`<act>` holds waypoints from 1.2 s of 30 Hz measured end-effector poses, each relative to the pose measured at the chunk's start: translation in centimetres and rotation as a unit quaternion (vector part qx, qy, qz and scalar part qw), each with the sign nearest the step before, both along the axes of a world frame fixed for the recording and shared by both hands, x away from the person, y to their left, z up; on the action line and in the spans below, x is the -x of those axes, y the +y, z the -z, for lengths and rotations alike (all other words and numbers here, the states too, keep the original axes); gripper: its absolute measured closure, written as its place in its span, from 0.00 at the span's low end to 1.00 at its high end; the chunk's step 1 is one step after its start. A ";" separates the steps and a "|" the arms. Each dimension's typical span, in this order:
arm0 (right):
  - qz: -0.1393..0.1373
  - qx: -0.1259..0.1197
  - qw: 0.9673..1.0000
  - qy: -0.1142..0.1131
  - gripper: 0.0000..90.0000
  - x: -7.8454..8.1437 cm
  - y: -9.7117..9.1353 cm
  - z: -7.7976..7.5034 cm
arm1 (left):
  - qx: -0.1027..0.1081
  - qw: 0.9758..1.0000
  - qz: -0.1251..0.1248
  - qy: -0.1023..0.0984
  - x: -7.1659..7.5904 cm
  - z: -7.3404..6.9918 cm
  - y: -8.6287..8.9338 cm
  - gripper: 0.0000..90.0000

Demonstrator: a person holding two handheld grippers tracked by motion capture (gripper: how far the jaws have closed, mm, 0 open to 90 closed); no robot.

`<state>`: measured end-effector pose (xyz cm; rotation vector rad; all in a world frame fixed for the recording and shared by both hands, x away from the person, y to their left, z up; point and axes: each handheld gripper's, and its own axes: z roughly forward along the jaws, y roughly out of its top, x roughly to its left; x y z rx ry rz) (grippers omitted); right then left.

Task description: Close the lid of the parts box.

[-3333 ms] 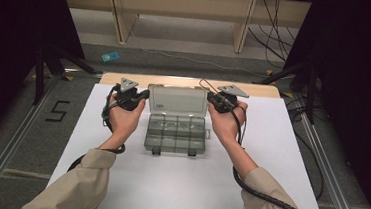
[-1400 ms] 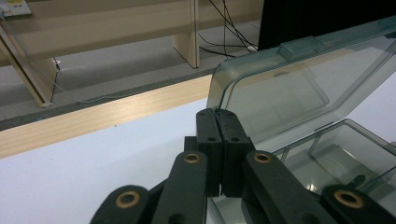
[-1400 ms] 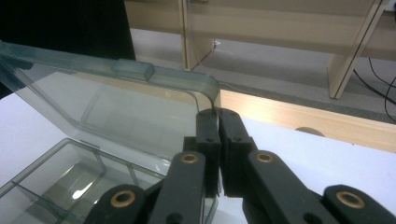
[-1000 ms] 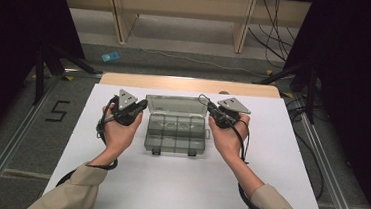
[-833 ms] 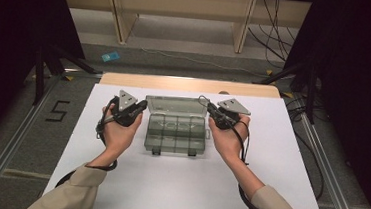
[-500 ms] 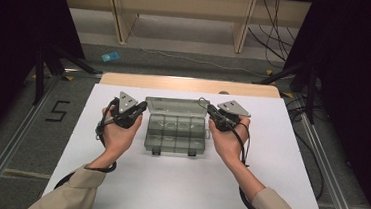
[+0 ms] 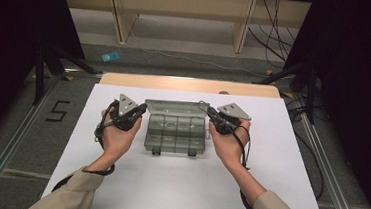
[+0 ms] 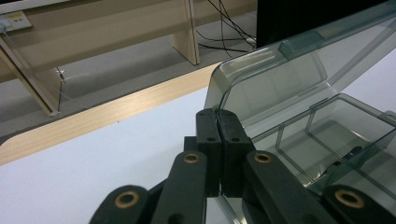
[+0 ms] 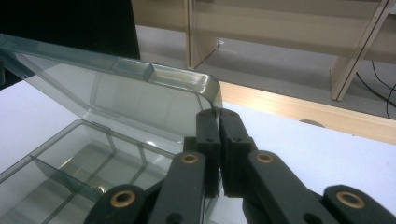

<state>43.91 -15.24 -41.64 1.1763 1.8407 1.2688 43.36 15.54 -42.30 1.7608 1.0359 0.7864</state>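
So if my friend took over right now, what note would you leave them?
Left gripper: fingers shut on the lid's left edge.
Right gripper: fingers shut on the lid's right edge.
Box: middle of the white table, latches toward the person, compartments look empty.
Done: the lid is partway up, both sides pinched.
Left: probably swing the lid fully back or shut it; keep both hands level so it does not twist.

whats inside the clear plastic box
The box is open, its divided compartments look empty. Both shut grippers, left and right, hide the near corners.
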 end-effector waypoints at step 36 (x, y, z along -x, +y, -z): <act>-0.021 0.011 1.000 0.012 0.98 1.8 -0.3 0.7 | -0.017 1.000 0.016 0.008 1.6 0.7 0.1 0.97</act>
